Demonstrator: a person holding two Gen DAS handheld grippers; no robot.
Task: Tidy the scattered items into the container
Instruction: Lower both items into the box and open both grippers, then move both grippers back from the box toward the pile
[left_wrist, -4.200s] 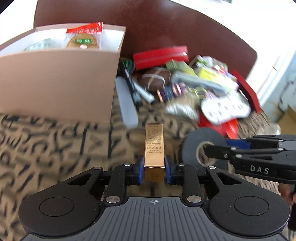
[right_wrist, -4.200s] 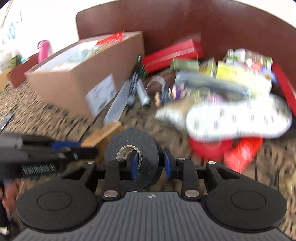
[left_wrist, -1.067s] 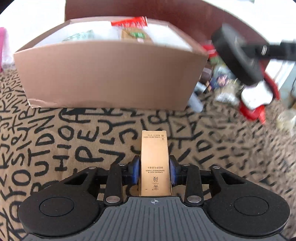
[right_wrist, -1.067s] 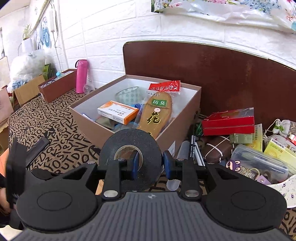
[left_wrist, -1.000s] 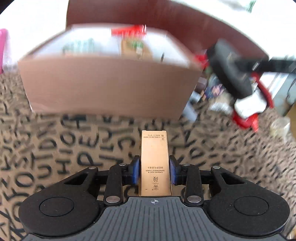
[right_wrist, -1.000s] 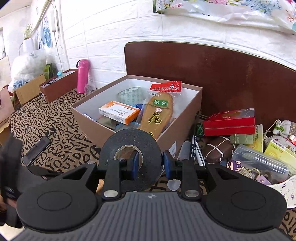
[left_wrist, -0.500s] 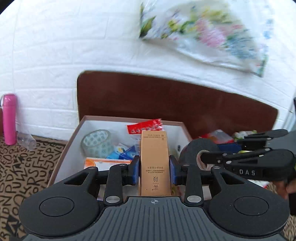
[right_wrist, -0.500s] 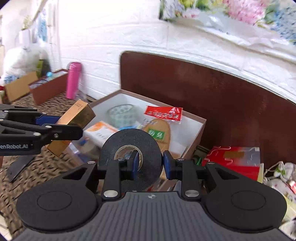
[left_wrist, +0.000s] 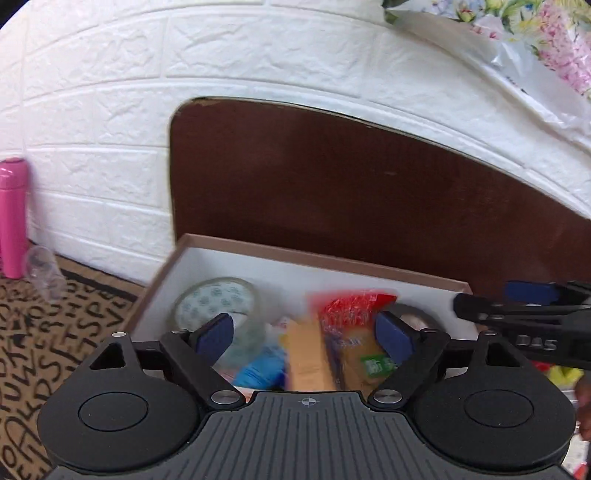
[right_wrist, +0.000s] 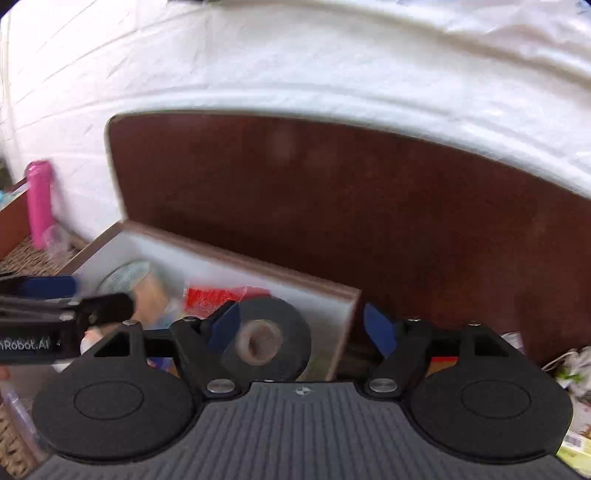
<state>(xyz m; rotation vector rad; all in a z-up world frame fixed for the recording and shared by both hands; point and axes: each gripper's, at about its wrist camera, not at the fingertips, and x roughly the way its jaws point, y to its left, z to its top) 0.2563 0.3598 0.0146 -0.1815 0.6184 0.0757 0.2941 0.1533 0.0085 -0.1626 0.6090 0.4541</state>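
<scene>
The open cardboard box (left_wrist: 369, 264) with a white inside stands against the brown board. My left gripper (left_wrist: 304, 334) is open above it; the gold carton (left_wrist: 306, 354), blurred, is loose below the jaws among a clear tape roll (left_wrist: 218, 302) and a red-topped insole packet (left_wrist: 354, 332). My right gripper (right_wrist: 299, 326) is open above the box's right part (right_wrist: 347, 295); the black tape roll (right_wrist: 266, 339), blurred, is free between the spread jaws. Each gripper shows in the other's view, the right one (left_wrist: 517, 314) and the left one (right_wrist: 74, 306).
A pink bottle (left_wrist: 13, 218) and a clear cup (left_wrist: 42, 271) stand by the white brick wall at left. The brown board (left_wrist: 351, 184) rises behind the box. Letter-patterned cloth (left_wrist: 55, 325) lies left of the box. Loose items (right_wrist: 576, 369) lie at right.
Both grippers have opened over the box. The gold carton has left the left jaws and the black tape roll has left the right jaws; both are blurred as they drop.
</scene>
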